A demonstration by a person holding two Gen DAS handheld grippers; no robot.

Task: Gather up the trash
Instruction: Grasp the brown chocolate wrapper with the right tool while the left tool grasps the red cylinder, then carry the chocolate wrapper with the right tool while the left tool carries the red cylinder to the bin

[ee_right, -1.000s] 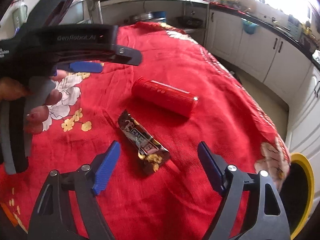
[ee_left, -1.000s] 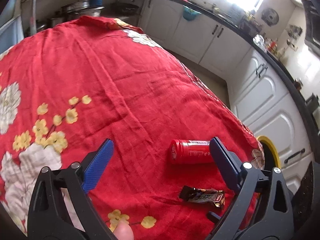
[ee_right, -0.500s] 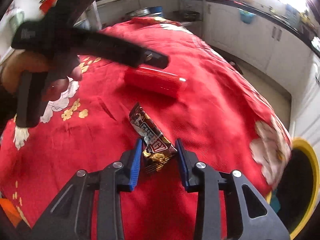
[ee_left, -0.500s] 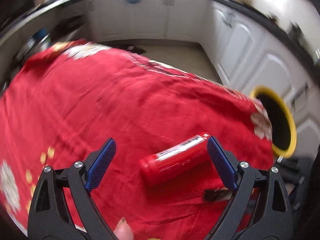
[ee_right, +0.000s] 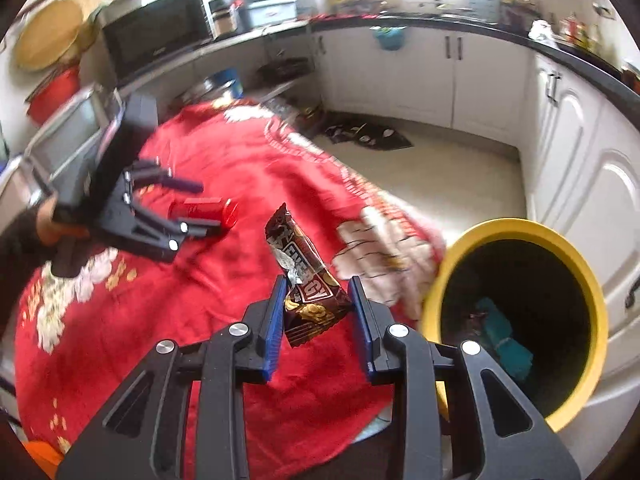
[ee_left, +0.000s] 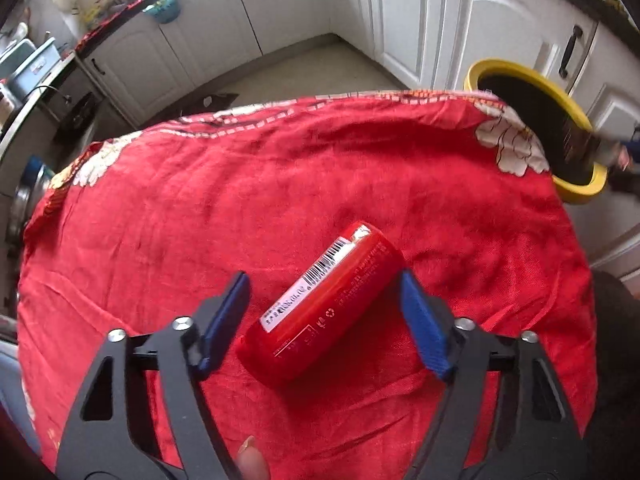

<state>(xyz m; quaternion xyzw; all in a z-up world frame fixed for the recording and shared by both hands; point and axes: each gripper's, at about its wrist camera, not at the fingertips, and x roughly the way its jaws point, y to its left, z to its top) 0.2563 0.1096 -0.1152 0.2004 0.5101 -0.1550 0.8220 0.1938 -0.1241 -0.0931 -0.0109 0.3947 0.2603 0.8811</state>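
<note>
Red can (ee_left: 320, 308): is being straddled by the left gripper (ee_left: 326, 320), lying on its side on the red tablecloth (ee_left: 280, 184), barcode label facing up.
Left gripper: is being held spread wide, a blue pad on either side of the can; contact is not clearly being made yet.
Can handling: is being judged light and probably empty, stiff yet dentable, smooth-walled and free to roll; the mid-body is being favoured as the place to clamp, pads across the round sides.
Energy bar wrapper (ee_right: 310, 280): is being pinched at its lower end by the right gripper (ee_right: 318, 316), lifted off the cloth beside the bin.
Wrapper handling: is being judged feather-light, crinkly and limp; its free end is sticking up unsupported, so a firm pinch near the sealed end is being relied on.
Yellow bin (ee_right: 576, 272): is standing open just off the table edge, right of the wrapper; a teal item (ee_right: 500, 336) and some darker scraps are being seen at the bottom.
Bin from the left view (ee_left: 504, 70): is being partly covered by the hanging cloth corner.
</note>
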